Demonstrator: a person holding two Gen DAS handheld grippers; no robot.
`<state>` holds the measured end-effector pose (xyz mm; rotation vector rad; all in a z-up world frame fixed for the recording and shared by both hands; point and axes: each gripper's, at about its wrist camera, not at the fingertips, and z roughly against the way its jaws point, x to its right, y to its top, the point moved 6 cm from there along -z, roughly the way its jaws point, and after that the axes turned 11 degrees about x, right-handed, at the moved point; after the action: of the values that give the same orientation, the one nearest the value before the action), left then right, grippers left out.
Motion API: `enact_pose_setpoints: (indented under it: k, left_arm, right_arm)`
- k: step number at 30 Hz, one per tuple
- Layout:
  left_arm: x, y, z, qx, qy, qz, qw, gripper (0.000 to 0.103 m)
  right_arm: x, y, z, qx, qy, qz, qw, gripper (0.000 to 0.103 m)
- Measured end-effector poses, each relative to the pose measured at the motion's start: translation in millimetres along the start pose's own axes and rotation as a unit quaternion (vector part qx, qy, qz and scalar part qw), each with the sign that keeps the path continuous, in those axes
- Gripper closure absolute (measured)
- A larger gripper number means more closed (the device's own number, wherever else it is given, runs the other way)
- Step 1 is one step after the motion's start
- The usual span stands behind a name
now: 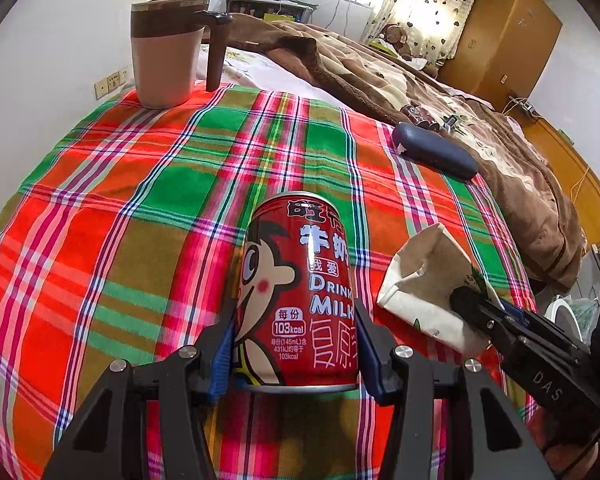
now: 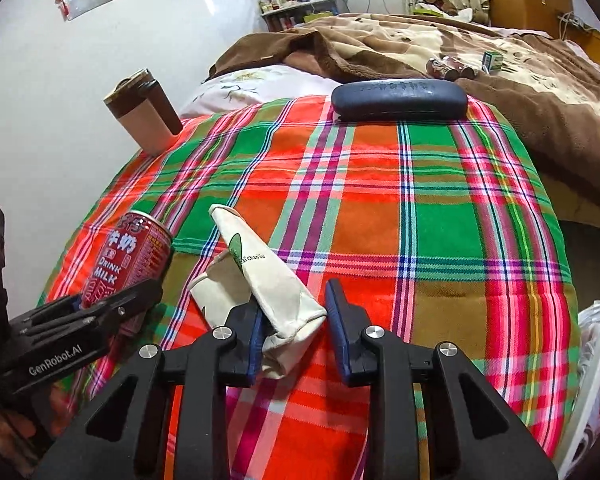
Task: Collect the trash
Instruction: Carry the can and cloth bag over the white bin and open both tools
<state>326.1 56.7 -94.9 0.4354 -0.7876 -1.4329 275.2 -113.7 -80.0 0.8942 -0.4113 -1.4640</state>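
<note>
A red milk drink can (image 1: 296,292) stands upright on the plaid cloth (image 1: 140,208), between the fingers of my left gripper (image 1: 294,344), whose blue pads touch both its sides. The can also shows at the left of the right wrist view (image 2: 128,256). A crumpled cream paper bag (image 2: 260,284) lies beside the can. My right gripper (image 2: 296,328) is open around the bag's near end, with a gap at its right finger. The bag (image 1: 428,284) and the right gripper (image 1: 476,312) show in the left wrist view too.
A brown lidded mug (image 1: 168,48) stands at the cloth's far left. A dark glasses case (image 2: 400,100) lies at the far edge. A brown blanket (image 2: 480,60) with small cans and a carton lies beyond. A white bag-lined bin (image 2: 596,360) sits at the right.
</note>
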Motion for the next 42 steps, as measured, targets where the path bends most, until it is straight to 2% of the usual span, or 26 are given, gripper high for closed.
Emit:
enact_pose_setpoints:
  k: [9, 18, 31, 42]
  left_arm:
    - [11.6, -10.8, 25.4, 0.019, 0.013, -0.032, 0.9992, 0.051]
    - [34.7, -23.7, 62.2, 0.041, 0.004, -0.058, 0.9975, 0.051]
    - [89.2, -43.2, 115.1, 0.073, -0.023, -0.091, 0.9929, 0.051]
    - [162.2, -60.5, 141.3, 0.086, -0.076, -0.128, 0.9851, 0.051]
  right_arm:
    - [5.7, -0.7, 25.4, 0.028, -0.013, -0.009, 0.999, 0.074]
    - [21.3, -5.7, 61.2, 0.050, -0.023, -0.027, 0.998, 0.074]
    - [49.9, -8.7, 115.6, 0.091, -0.045, -0.044, 0.994, 0.074]
    - [96.3, -16.1, 165.1, 0.130, -0.081, -0.073, 0.986, 0.074]
